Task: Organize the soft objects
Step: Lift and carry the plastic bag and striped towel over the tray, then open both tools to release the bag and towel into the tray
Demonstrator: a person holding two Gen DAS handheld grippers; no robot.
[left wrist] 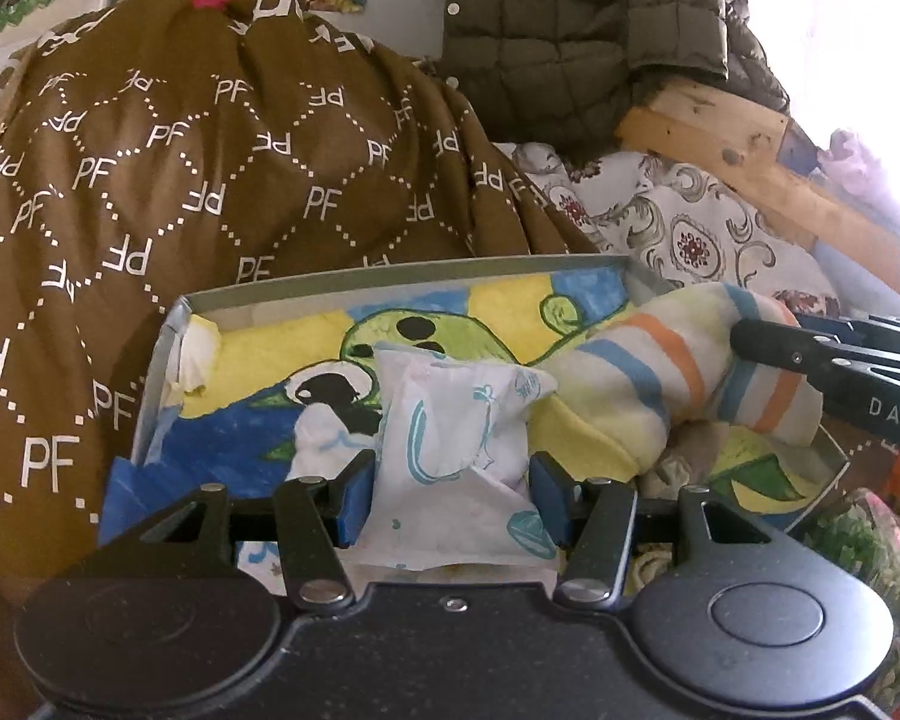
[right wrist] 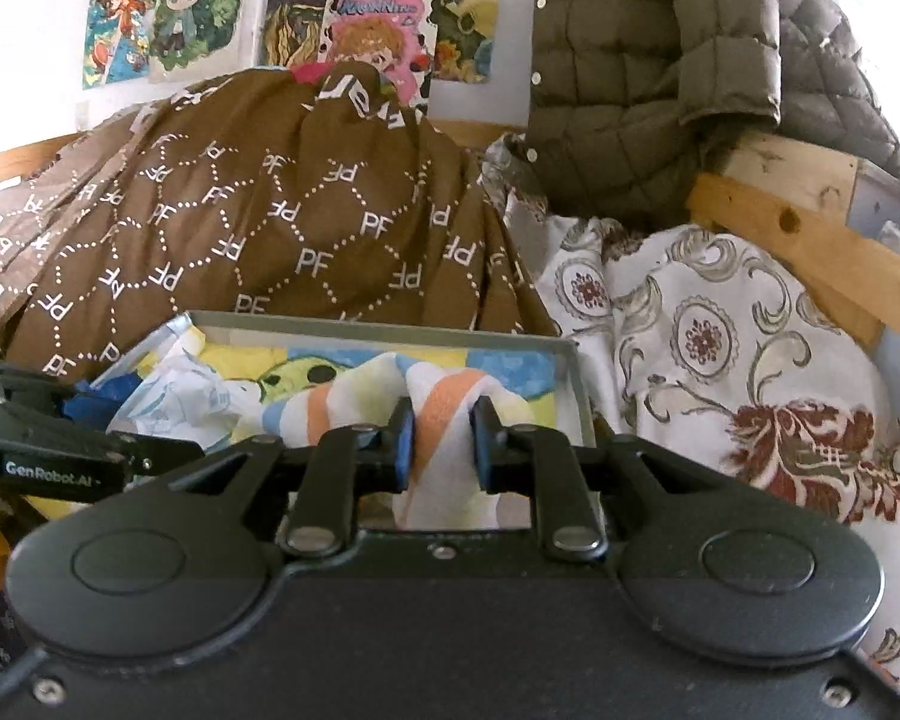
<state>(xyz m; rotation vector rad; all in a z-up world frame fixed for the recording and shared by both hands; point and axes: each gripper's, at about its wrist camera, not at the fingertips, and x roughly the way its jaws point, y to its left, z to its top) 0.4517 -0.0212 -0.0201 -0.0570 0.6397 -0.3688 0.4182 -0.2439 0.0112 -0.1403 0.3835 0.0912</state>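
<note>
The striped sock (left wrist: 660, 372) hides part of the box's painted floor (left wrist: 306, 360); the white printed cloth (left wrist: 450, 438) covers more of it; the brown blanket (left wrist: 180, 180) hides whatever lies beneath; the quilted jacket (right wrist: 660, 60) is cut off by the top edge.

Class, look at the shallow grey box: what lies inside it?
Inside the grey box lies a colourful drawing as lining, with a white printed pouch and a striped sock on top. Both cover much of the drawing, so its full picture stays hidden.
</note>
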